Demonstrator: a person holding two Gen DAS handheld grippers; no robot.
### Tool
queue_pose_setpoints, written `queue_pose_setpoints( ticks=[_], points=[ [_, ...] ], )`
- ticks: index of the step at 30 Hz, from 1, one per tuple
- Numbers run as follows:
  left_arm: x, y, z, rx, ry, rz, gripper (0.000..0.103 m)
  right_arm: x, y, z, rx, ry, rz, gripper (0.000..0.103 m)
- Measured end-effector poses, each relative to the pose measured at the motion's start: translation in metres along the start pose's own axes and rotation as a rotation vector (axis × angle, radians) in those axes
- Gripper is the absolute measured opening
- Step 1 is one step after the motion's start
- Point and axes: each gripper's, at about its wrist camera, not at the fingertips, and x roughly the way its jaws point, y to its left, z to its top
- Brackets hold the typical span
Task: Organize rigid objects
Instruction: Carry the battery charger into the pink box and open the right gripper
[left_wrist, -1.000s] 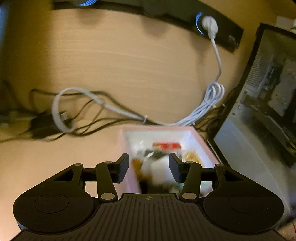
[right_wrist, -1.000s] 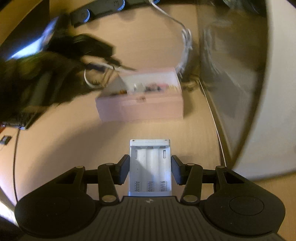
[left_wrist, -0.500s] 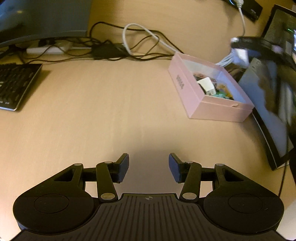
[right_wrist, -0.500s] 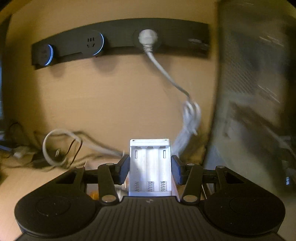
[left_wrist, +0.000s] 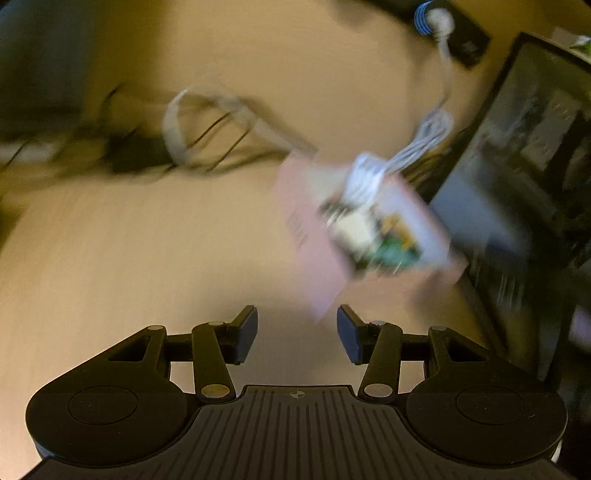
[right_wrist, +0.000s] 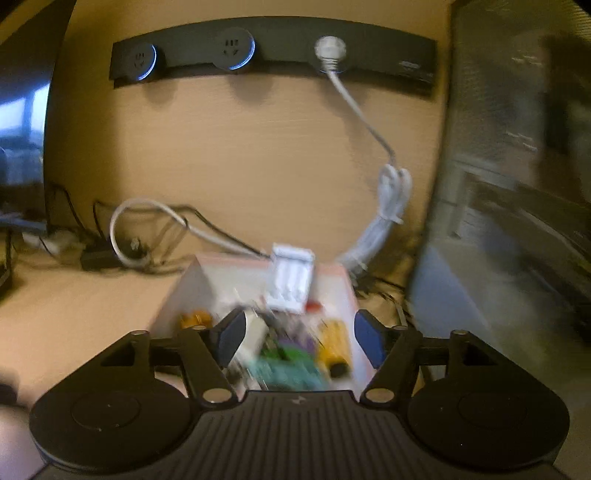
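- Left wrist view, heavily blurred: left tongs (left_wrist: 296, 330) stood apart with nothing between the pads, above bare wooden counter (left_wrist: 129, 258)
- Pink box (left_wrist: 325, 266) lay ahead and to the right of the tongs, on the counter, holding mixed small parts; a white battery holder (left_wrist: 364, 177) appeared at its far end, exact seating unclear through blur
- Dark computer case (left_wrist: 524, 177) stood just beside the box on the right; tangled cables (left_wrist: 192, 136) ran along the back
- Right wrist view: right tongs (right_wrist: 298, 339) were opening, pads clear of everything, poised over the near end of the pink box (right_wrist: 184, 291)
- White battery holder (right_wrist: 291, 280) sat beyond the pads, tilted, over the box's far part; whether it rested or was falling could not be told
- Yellow and green parts (right_wrist: 332, 343) lay in the box under the tongs
- Socket strip (right_wrist: 273, 48) on the wall, with a white cable (right_wrist: 391, 206) plugged in
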Motion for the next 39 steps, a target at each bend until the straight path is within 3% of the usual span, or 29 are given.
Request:
queue_pose_setpoints(
  ticks=[5,10,15,20,24,25,26,27,28,29,30,33,39],
  points=[
    [0.030,-0.023,0.035,0.064,-0.022,-0.031,0.052,-0.002,0.002,-0.023,-0.073,0.061,-0.068,0.067],
    [0.036,-0.019,0.035,0.058,-0.009,-0.046,0.052,-0.004,0.002,0.019,-0.021,-0.049,-0.035,0.067],
    [0.012,0.009,0.004,0.049,0.047,-0.033,0.052,0.084,0.000,0.072,0.151,0.117,0.089,0.067],
    [-0.009,0.045,-0.037,-0.043,0.110,0.016,0.052,0.149,0.004,0.094,0.155,0.143,0.017,0.066],
    [-0.023,0.069,-0.054,-0.144,0.111,0.084,0.052,0.177,0.014,0.093,0.129,0.176,-0.023,0.066],
    [-0.028,0.075,-0.055,-0.166,0.106,0.096,0.052,0.179,0.017,0.091,0.123,0.177,-0.024,0.059],
    [-0.031,0.078,-0.056,-0.178,0.102,0.105,0.052,0.179,0.017,0.088,0.128,0.177,-0.021,0.045],
    [-0.034,0.082,-0.057,-0.191,0.098,0.116,0.052,0.177,0.016,0.087,0.140,0.176,-0.014,0.045],
    [-0.036,0.085,-0.057,-0.198,0.098,0.123,0.052,0.171,0.013,0.088,0.160,0.169,0.000,0.035],
    [-0.037,0.087,-0.057,-0.203,0.099,0.126,0.052,0.165,0.011,0.089,0.177,0.157,0.018,0.014],
    [-0.037,0.088,-0.057,-0.205,0.100,0.124,0.052,0.157,0.010,0.091,0.188,0.144,0.033,0.008],
    [-0.035,0.084,-0.056,-0.201,0.108,0.107,0.052,0.130,0.007,0.089,0.179,0.100,0.040,0.008],
    [-0.033,0.064,-0.054,-0.153,0.118,0.059,0.052,0.109,-0.003,0.072,0.150,0.111,-0.006,0.013]
  ],
)
